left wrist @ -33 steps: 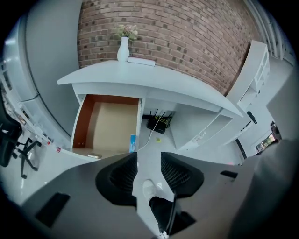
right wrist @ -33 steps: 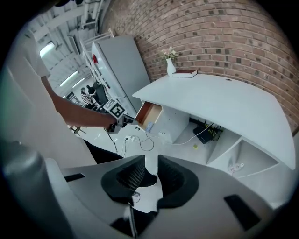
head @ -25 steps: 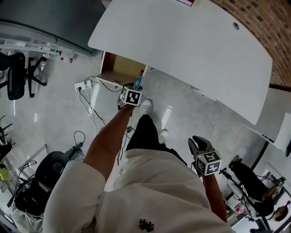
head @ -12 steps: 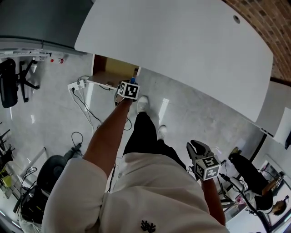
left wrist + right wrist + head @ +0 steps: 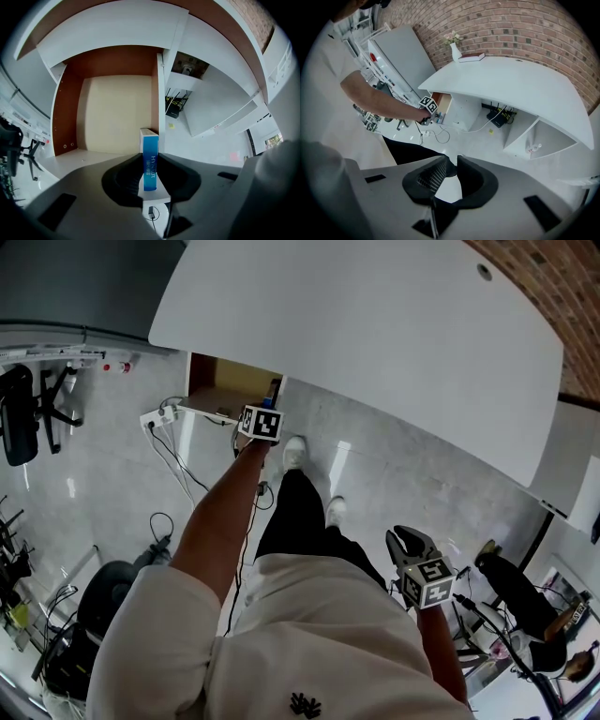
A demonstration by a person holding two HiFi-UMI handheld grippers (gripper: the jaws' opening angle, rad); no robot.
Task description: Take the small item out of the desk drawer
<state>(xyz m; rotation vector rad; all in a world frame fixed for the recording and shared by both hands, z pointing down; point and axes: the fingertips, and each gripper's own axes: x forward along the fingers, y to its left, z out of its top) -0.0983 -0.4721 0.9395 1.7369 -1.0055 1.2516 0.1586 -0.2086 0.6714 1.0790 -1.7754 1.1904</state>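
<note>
Left gripper [image 5: 150, 161]: jaws closing on the upright blue box [image 5: 149, 140], lower centre.
Drawer [image 5: 115, 117]: open under the white worktop [image 5: 375, 343].
Right gripper [image 5: 452, 159]: jaws slightly parted, empty.

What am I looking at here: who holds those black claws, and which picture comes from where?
No robot: a person holds a hand-held gripper in each hand. One picture looks down from a head camera; the other two ride on the grippers. The left hand-held gripper reaches into the open drawer under the white desk; its jaws are closing on a blue box that stands between them. The right hand-held gripper hangs by the person's side, jaws slightly apart, empty.
</note>
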